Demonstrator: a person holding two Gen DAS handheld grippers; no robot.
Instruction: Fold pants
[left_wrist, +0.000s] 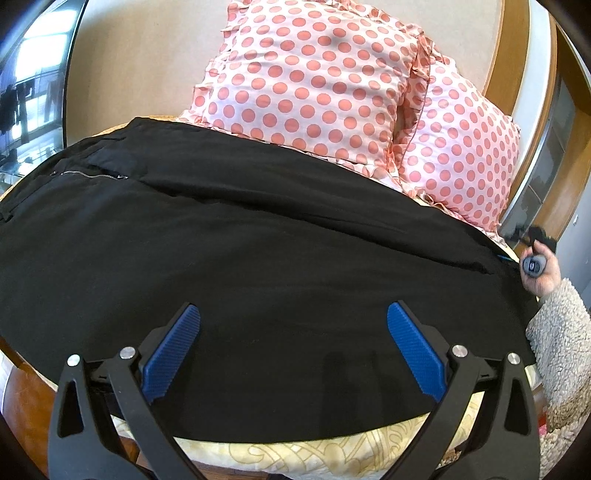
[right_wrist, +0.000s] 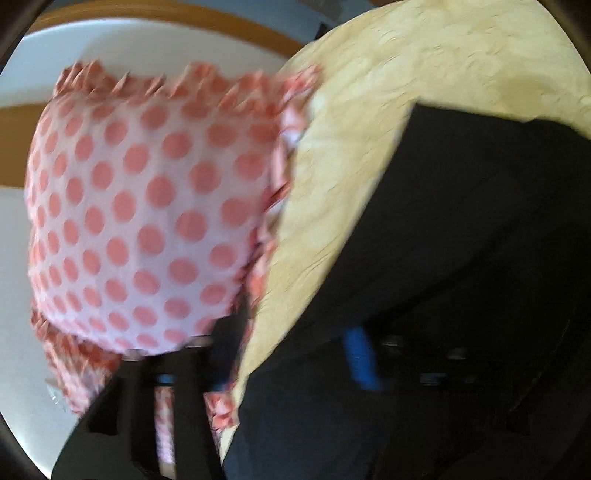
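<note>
Black pants (left_wrist: 258, 236) lie spread across the bed, a zipper near the upper left. My left gripper (left_wrist: 293, 317) hovers over their near part, open and empty, its blue pads (left_wrist: 173, 350) wide apart. In the blurred right wrist view the pants (right_wrist: 461, 240) fill the right side and drape over my right gripper (right_wrist: 295, 362). One blue pad (right_wrist: 360, 362) shows through the cloth, the other finger (right_wrist: 221, 350) sits at the cloth's edge. The jaws seem closed on the pant edge, but blur and cloth hide the grip. The right gripper's handle and hand (left_wrist: 535, 269) show at the pants' right end.
Two pink polka-dot pillows (left_wrist: 314, 74) lean against the headboard behind the pants; one also fills the left of the right wrist view (right_wrist: 147, 206). A yellow patterned bedspread (left_wrist: 295, 454) lies under the pants. A wooden bed frame (left_wrist: 26, 398) sits at lower left.
</note>
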